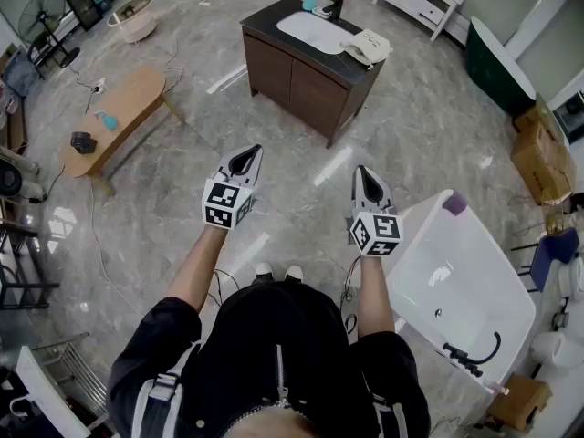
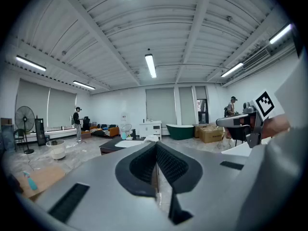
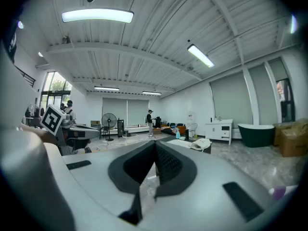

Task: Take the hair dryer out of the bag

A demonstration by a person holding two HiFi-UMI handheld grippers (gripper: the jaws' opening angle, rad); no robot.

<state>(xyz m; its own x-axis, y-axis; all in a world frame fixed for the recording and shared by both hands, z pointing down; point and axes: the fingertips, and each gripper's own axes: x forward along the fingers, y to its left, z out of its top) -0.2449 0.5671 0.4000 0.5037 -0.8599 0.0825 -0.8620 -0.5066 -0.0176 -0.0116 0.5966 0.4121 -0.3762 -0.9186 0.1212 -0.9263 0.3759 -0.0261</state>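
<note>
Head view shows the person standing on the marble floor with both arms held out level. The left gripper and right gripper are side by side and well apart from anything they could touch. Each gripper view shows its jaws clenched together with nothing between them.

The only bag in sight is a cream, soft-looking bag. It lies at the right end of a dark table, just beside the white sink basin, well ahead of both grippers. The hair dryer is not visible in any view; it is probably inside that bag, so the task has not yet started. A white bathtub stands close on the person's right.

The bag will likely slump and slide when pulled, so one gripper should pin or lift its rim while the other reaches in. A hair dryer is a rigid, smooth plastic shell, fairly light but heavier at the barrel. The handle is the narrow part that closed jaws can hold firmly, while the rounded barrel would tend to slip. Its cord may drag or catch on the bag's opening.
</note>
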